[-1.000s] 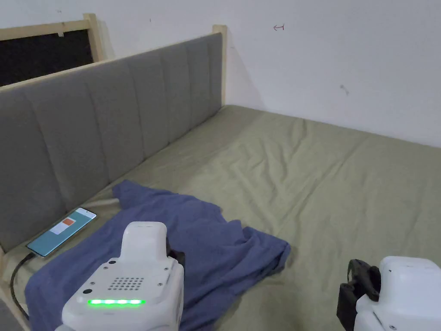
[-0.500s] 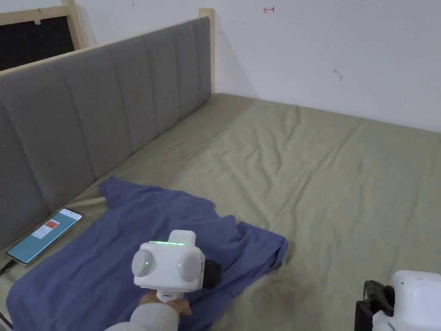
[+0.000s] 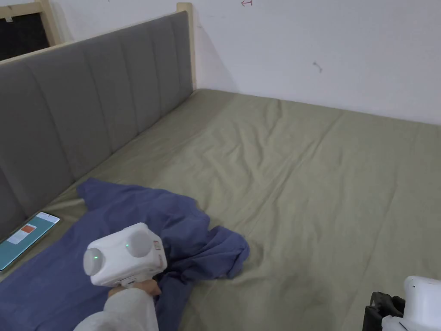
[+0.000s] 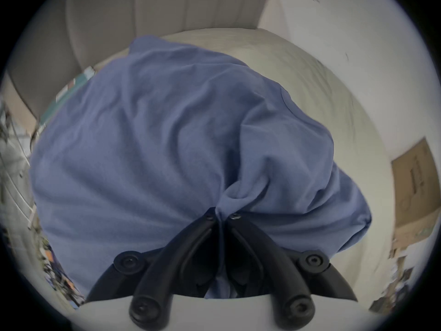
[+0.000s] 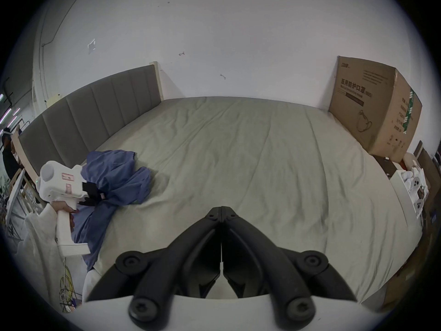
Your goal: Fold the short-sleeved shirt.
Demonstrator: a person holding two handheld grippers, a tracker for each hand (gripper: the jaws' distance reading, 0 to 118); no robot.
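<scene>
Blue shirt [image 4: 167,130] in left hand-held gripper [image 4: 220,215]

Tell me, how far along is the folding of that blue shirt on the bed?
Barely begun. Nothing looks folded: the shirt lies crumpled near the headboard, beside a phone. In hand: the left gripper is shut on a bunch of its fabric. The right gripper is shut on nothing, over the bare sheet. Left to do: spreading the shirt flat, then all the folds.
</scene>
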